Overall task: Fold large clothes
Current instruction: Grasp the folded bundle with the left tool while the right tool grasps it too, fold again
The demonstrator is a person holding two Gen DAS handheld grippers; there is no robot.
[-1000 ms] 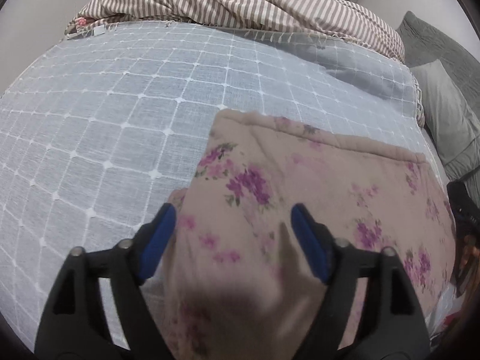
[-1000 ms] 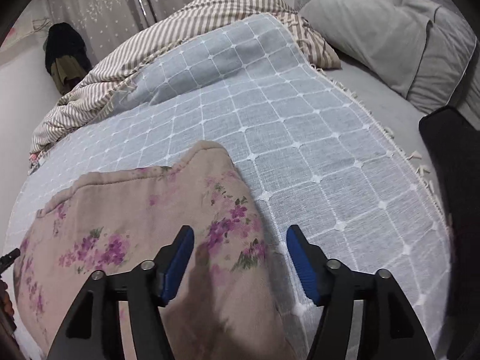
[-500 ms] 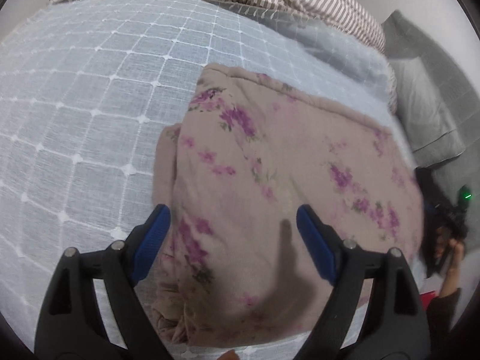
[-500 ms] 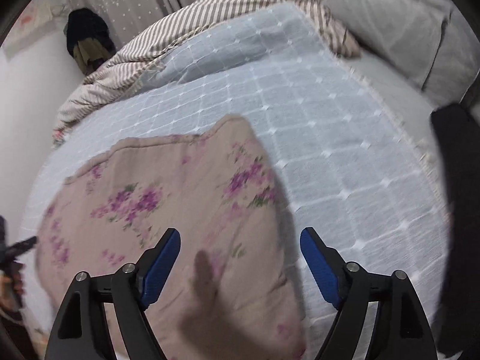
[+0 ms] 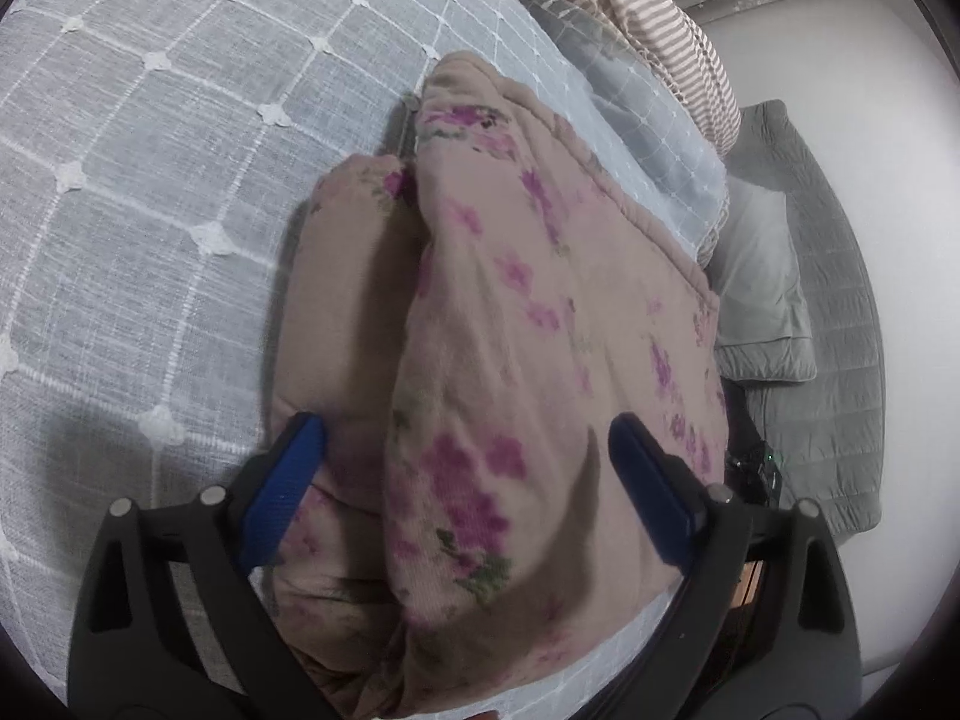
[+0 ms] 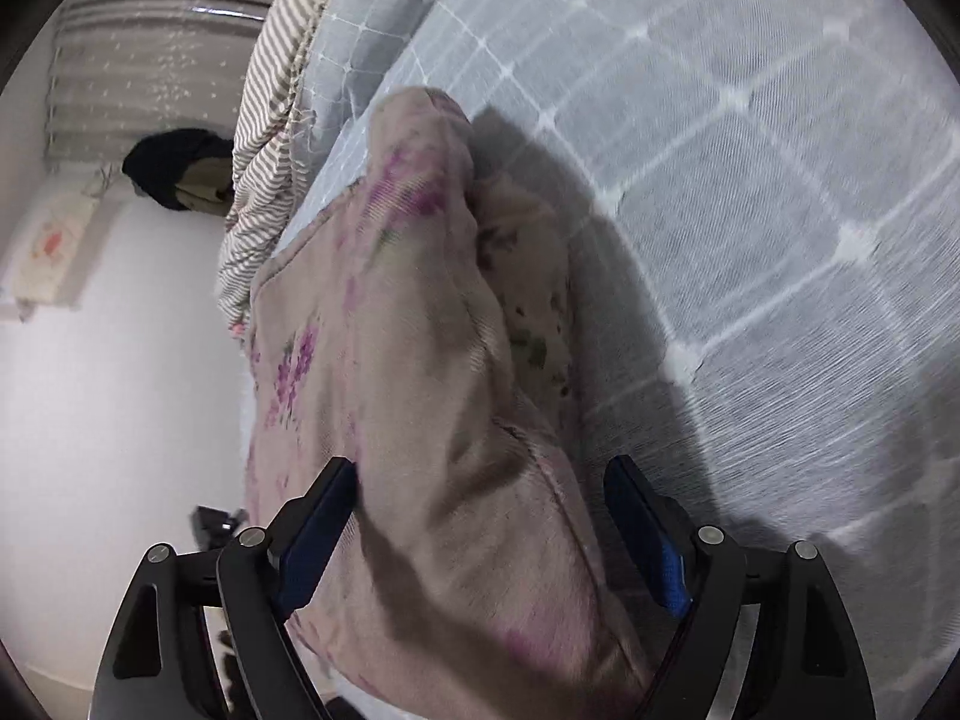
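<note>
A folded beige blanket with purple flowers (image 5: 528, 324) lies in thick layers on the grey-blue checked bedspread (image 5: 150, 180). My left gripper (image 5: 468, 480) is open, its blue fingers (image 5: 282, 480) astride the blanket's near left end. The blanket also fills the right wrist view (image 6: 420, 360). My right gripper (image 6: 486, 522) is open, its jaws astride the blanket's near right end, close over the bedspread (image 6: 750, 210).
A brown-striped cover (image 5: 660, 12) is bunched at the far end of the bed. Grey pillows (image 5: 762, 300) lie on the right. A dark garment (image 6: 174, 168) hangs by the curtain (image 6: 156, 60) near a white wall.
Both grippers have dropped lower and tilted inward toward the blanket's ends. The blanket now looms much larger between the open fingers in both views.
</note>
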